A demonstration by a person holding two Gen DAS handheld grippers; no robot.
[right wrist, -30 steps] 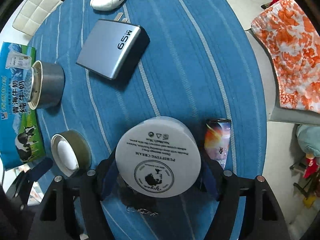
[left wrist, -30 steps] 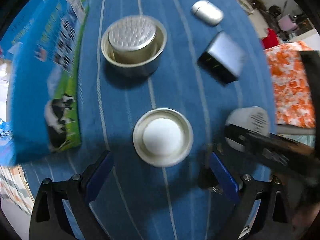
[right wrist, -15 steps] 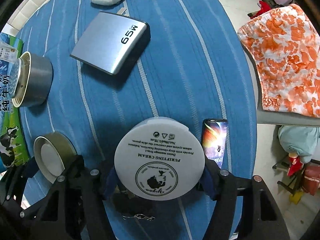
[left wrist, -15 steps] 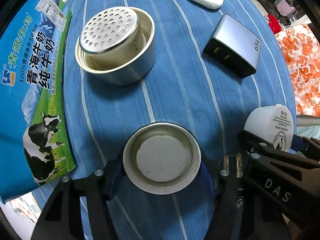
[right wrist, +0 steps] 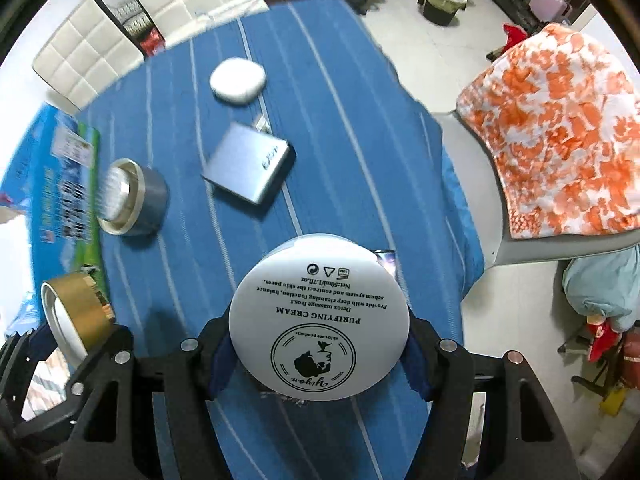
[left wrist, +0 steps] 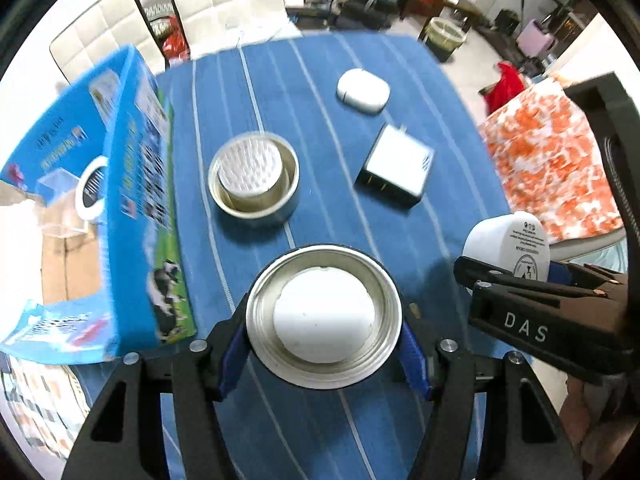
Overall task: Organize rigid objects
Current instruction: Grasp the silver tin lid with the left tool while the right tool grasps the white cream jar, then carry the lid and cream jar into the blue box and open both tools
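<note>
My left gripper (left wrist: 323,346) is shut on a gold-sided metal lid with a white liner (left wrist: 324,322) and holds it above the blue striped tablecloth (left wrist: 304,80). The lid also shows in the right wrist view (right wrist: 76,314). My right gripper (right wrist: 318,350) is shut on a white cream jar (right wrist: 320,316), bottom label facing the camera; the jar also shows in the left wrist view (left wrist: 508,248). On the cloth lie a metal cup with a perforated insert (left wrist: 254,178), a grey 65W charger (left wrist: 396,170) and a white earbud case (left wrist: 363,91).
A blue milk carton box (left wrist: 120,200) stands along the table's left edge. A small dark printed can (right wrist: 386,260) lies behind the jar. An orange-patterned cloth (right wrist: 560,136) covers a chair on the right. White chairs (right wrist: 120,24) stand at the far end.
Both grippers have risen and tilted up, lifting the lid and the jar off the cloth. One second ago the left gripper was open around the lid; it has shut on it.
</note>
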